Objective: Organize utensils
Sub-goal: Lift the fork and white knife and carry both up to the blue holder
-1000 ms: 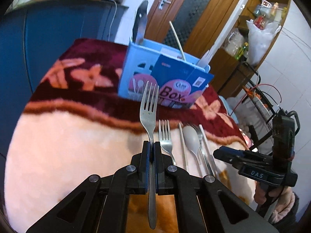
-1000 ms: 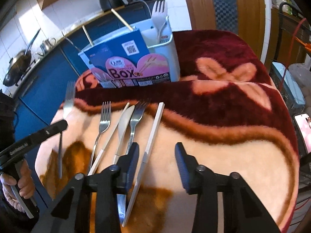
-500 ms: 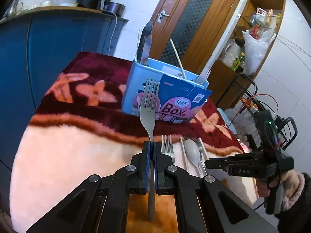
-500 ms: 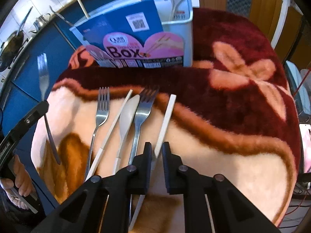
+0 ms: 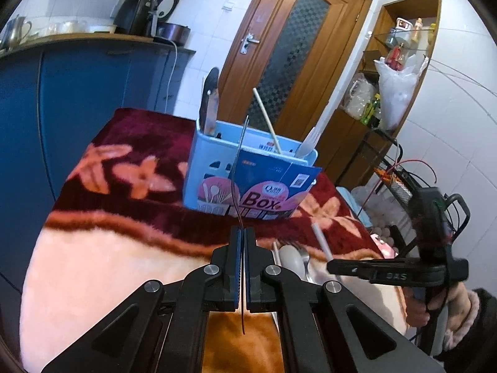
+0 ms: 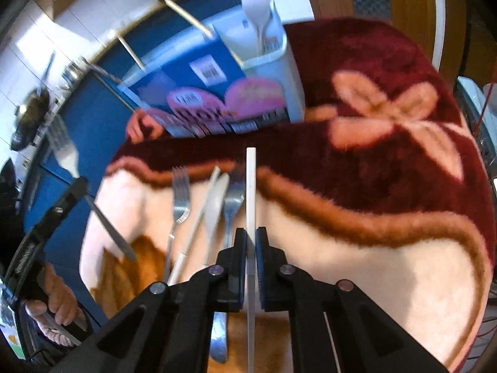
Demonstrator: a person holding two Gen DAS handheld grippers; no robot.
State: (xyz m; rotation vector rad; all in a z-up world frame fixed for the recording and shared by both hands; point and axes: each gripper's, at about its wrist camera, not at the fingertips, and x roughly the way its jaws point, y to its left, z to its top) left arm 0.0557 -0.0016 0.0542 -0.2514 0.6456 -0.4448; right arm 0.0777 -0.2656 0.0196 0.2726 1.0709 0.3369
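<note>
Left tool (image 5: pixel 241 242) pinching fork (image 5: pixel 240 155) edge-on; right tool (image 6: pixel 251 242) clamped on white chopstick (image 6: pixel 250 192). Best lifted upright, then lowered handle-first into blue holder (image 5: pixel 211 168).

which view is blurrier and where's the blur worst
Right wrist view is blurrier: the blue utensil box and held fork smear, while the white chopstick in the right gripper stays crisp. Left wrist view is sharp, only fisheye-bent at the edges.

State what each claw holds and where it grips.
Left claw: metal fork, clamped along its handle. Right claw: white chopstick, pinched partway along its length.
</note>
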